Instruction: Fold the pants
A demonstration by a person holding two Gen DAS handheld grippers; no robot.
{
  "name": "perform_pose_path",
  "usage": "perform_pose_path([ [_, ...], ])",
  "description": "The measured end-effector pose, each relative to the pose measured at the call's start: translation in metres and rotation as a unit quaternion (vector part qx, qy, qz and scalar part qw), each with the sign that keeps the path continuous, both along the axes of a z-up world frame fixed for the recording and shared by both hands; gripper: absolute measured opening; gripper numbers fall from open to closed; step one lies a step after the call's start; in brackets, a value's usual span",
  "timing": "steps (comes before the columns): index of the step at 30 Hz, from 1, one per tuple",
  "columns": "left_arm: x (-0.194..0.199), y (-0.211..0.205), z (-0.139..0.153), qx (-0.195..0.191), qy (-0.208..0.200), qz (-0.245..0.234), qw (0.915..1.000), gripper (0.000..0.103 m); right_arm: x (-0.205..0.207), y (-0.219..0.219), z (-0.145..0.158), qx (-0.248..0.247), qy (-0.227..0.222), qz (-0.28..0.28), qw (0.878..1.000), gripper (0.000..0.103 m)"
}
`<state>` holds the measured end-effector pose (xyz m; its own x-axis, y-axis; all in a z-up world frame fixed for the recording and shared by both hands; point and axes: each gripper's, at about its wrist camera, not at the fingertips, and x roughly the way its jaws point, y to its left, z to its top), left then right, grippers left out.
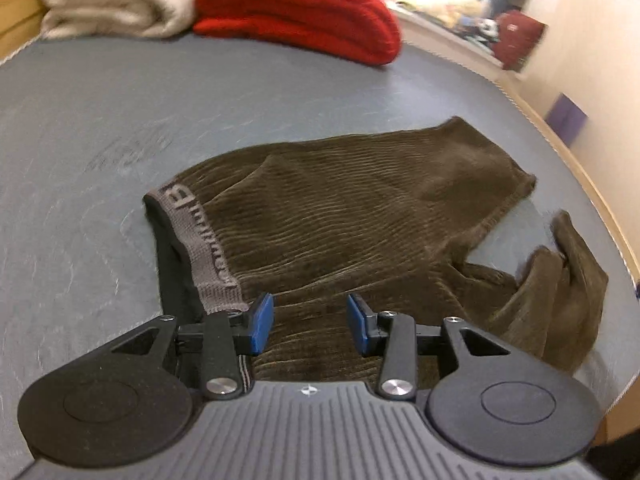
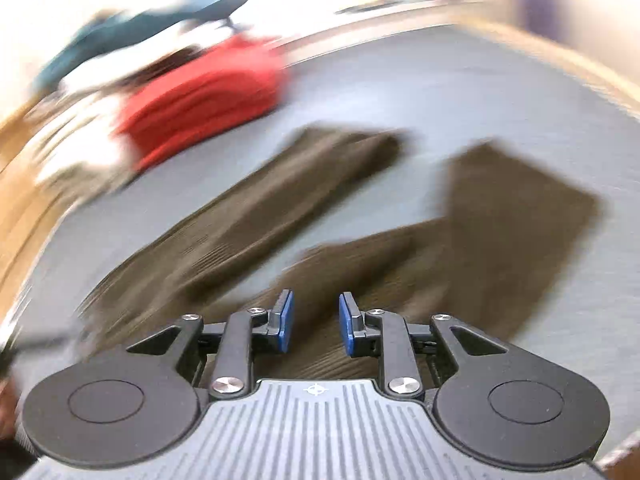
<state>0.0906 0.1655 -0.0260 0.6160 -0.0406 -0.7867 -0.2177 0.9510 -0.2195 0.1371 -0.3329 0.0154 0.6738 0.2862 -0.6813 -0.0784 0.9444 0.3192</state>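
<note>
Grey table mat (image 1: pixel 120 100) is seen under everything, and the brown corduroy pants (image 1: pixel 340 220) are spread flat on it, with the grey waistband (image 1: pixel 200 240) turned toward the left gripper (image 1: pixel 310 324). Its blue pads are kept wide apart just above the cloth, probably to take the waist edge. The right gripper (image 2: pixel 316 326) is also held apart, empty, over the two legs, though this view is blurred. Folded red (image 1: pixel 300 8) and cream knitwear (image 1: pixel 116 0) were put aside at the far edge.
</note>
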Motion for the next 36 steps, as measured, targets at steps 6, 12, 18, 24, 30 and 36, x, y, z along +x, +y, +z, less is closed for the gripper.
perform_pose_path([
  [6, 0.011, 0.045, -0.007, -0.076, 0.072, 0.078, 0.9915, 0.046, 0.020, -0.129, -0.054, 0.057, 0.062, -0.245, 0.966, 0.028],
  [12, 0.013, 0.073, -0.017, -0.116, 0.111, 0.107, 0.9813, 0.051, 0.050, -0.171, -0.093, 0.089, 0.086, -0.309, 0.943, 0.028],
  [18, 0.015, 0.090, -0.044, -0.080, 0.183, 0.095, 0.9751, 0.062, 0.095, -0.182, -0.115, 0.102, 0.108, -0.310, 0.939, 0.028],
  [24, 0.013, 0.098, -0.063, -0.106, 0.218, 0.074, 0.9674, 0.068, 0.120, -0.173, -0.126, 0.068, 0.102, -0.307, 0.944, 0.030],
  [30, 0.027, 0.068, -0.075, -0.071, 0.241, 0.003, 0.9679, 0.070, 0.130, -0.169, -0.129, 0.056, 0.086, -0.307, 0.946, 0.018],
  [36, 0.022, 0.046, -0.070, 0.003, 0.233, -0.052, 0.9711, 0.042, 0.114, -0.177, -0.109, 0.024, 0.057, -0.307, 0.950, 0.010],
])
